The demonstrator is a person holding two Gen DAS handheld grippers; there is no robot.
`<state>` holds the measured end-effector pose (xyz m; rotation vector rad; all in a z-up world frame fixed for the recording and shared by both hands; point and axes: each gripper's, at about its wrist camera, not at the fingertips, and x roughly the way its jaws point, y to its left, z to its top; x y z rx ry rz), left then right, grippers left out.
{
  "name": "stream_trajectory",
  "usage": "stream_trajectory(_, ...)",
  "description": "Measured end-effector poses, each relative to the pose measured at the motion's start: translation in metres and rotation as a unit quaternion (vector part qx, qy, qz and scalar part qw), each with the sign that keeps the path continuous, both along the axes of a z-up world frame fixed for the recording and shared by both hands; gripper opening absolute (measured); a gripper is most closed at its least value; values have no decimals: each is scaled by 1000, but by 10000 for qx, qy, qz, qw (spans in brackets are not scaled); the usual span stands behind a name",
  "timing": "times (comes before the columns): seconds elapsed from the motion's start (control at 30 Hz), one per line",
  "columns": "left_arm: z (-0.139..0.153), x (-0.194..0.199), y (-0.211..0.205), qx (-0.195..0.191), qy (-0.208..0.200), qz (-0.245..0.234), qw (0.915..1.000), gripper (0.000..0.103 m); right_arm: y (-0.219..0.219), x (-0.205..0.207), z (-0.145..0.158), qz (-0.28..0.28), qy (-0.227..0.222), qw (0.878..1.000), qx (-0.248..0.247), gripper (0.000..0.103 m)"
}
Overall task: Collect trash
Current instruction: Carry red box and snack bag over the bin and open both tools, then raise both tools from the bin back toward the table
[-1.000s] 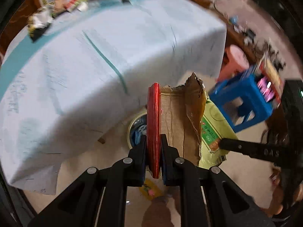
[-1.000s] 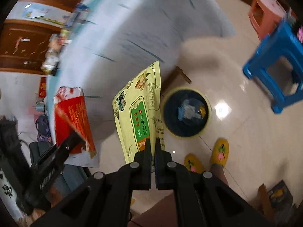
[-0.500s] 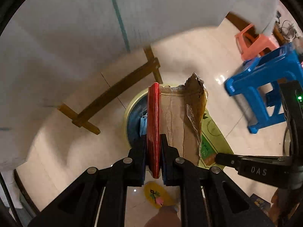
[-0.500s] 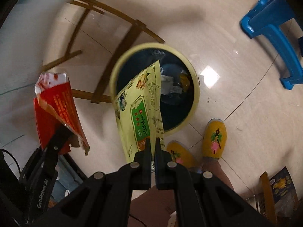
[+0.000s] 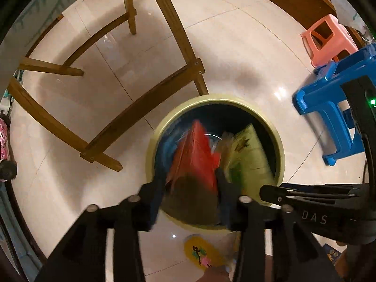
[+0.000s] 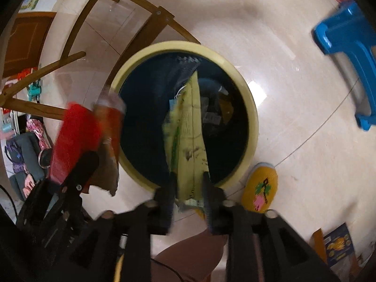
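A round bin with a pale yellow rim (image 5: 150, 148) (image 6: 252, 108) stands on the tiled floor below both grippers. My left gripper (image 5: 189, 185) is open, its fingers apart, and a red wrapper with a brown inside (image 5: 195, 155) (image 6: 75, 136) falls blurred between them over the bin mouth. My right gripper (image 6: 189, 184) is open too, and a yellow-green packet (image 6: 190, 122) (image 5: 249, 155) drops between its fingers into the bin. Dark liner and older scraps show inside the bin.
Wooden table legs and crossbars (image 5: 145, 108) (image 6: 145, 28) stand just behind the bin. A blue plastic stool (image 5: 329, 108) (image 6: 347, 54) and a pink stool (image 5: 329, 40) are to the right. A foot in a yellow slipper (image 6: 259, 188) (image 5: 202, 251) is beside the bin.
Both grippers have swung down from the table to right above the bin. Both jaws have opened, and the red wrapper and the yellow-green packet have come loose and are falling.
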<state>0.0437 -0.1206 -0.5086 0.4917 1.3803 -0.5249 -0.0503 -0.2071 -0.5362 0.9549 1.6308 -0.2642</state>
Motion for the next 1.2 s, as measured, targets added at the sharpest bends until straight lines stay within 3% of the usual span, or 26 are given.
stream_trajectory(0.07,2,1,1,31,-109,51,9999,52,-2,2,1,30,10,10000,-61,46)
stream_trajectory(0.13,5,3,3,46,-140,117,9998,60,-4,3,2,31,-3,9999,-141,49)
stream_trajectory(0.3,15,5,6,-8,-198,239,9995,68,-7,4,7,39,-73,9997,-232,57)
stream_trajectory(0.67,52,-2,13,-147,-476,350,9981,75,-6,6,39,385,-466,9954,-744,58)
stream_trajectory(1.0,116,-15,30,-247,-542,500,9970,84,-3,-4,102,489,-777,9916,-912,61)
stream_trajectory(1.2,179,-33,40,-350,-621,490,9962,86,4,-11,153,584,-964,9891,-943,62)
